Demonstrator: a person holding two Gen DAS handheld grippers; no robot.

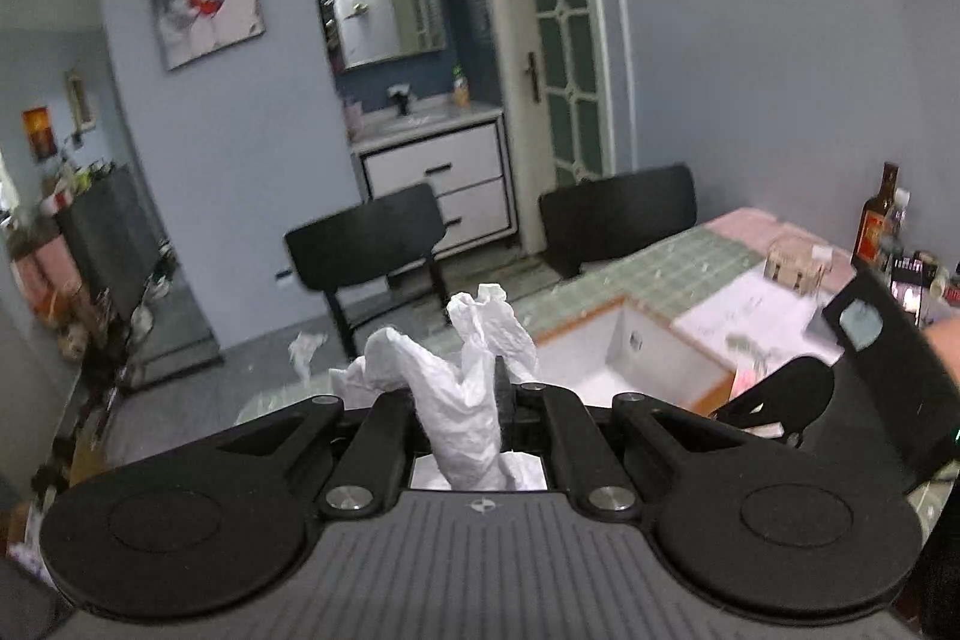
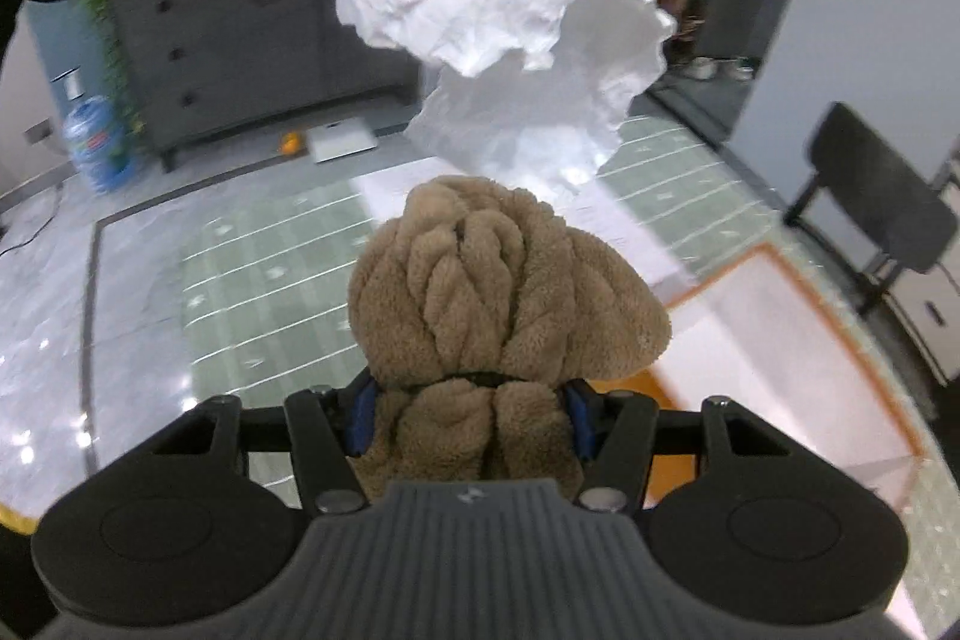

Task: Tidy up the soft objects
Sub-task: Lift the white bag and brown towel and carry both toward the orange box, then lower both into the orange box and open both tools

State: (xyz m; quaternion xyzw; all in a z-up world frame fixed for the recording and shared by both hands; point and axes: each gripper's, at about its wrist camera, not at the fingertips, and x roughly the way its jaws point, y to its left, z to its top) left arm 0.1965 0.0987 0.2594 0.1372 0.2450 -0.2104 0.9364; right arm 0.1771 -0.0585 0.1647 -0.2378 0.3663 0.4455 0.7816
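My left gripper is shut on a crumpled white tissue that sticks up between its fingers, held above the table. The same tissue hangs large and high in the right wrist view, just beyond my right gripper. My right gripper is shut on a bunched tan fleece cloth that bulges out past the fingers, above the green checked tablecloth. A white bin with an orange rim sits on the table ahead of the left gripper; it also shows in the right wrist view.
Two black chairs stand at the table's far side. A bottle and small items crowd the right end. Another white tissue lies on the floor. A grey dresser and water jug stand beyond.
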